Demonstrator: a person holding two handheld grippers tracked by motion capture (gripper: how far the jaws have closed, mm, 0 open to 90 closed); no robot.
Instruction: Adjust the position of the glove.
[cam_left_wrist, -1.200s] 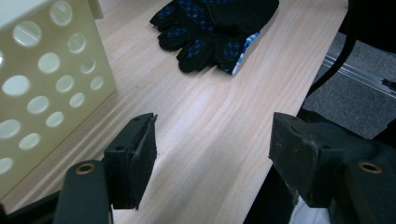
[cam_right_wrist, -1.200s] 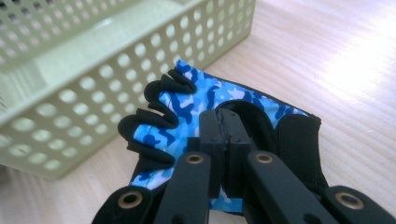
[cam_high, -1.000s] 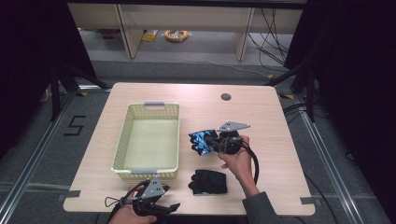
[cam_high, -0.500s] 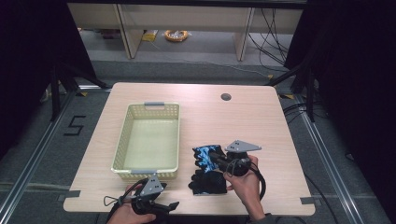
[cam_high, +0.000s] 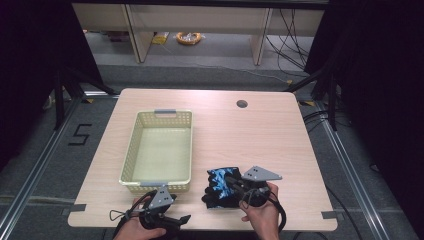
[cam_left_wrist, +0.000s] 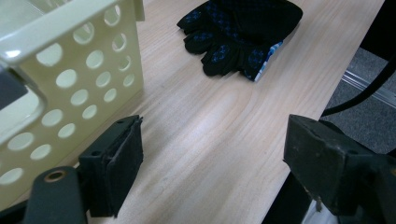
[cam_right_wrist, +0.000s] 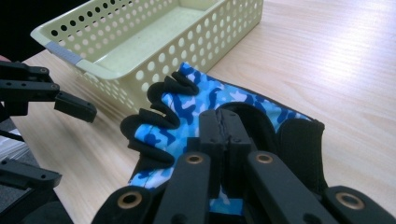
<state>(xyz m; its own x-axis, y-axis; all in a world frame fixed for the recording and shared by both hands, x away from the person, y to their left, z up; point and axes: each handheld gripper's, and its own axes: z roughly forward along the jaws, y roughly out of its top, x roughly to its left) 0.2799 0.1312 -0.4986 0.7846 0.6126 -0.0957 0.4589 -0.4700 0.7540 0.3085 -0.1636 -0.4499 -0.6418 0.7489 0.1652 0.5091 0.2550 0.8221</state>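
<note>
- Gloves: where are they now?
- Blue glove (cam_high: 218, 181) has come from mid-surface to the near edge, on top of the black glove (cam_high: 216, 201), just right of the basket (cam_high: 131, 165). Right gripper (cam_right_wrist: 225, 135) has its fingers pressed together, pinching the blue glove.
- And the left?
- Left gripper (cam_left_wrist: 210, 154) sits at the near edge, fingers spread, having just been opening, nothing between them.
- Meaning?
- Likely pairing the gloves; the basket beyond is empty.
</note>
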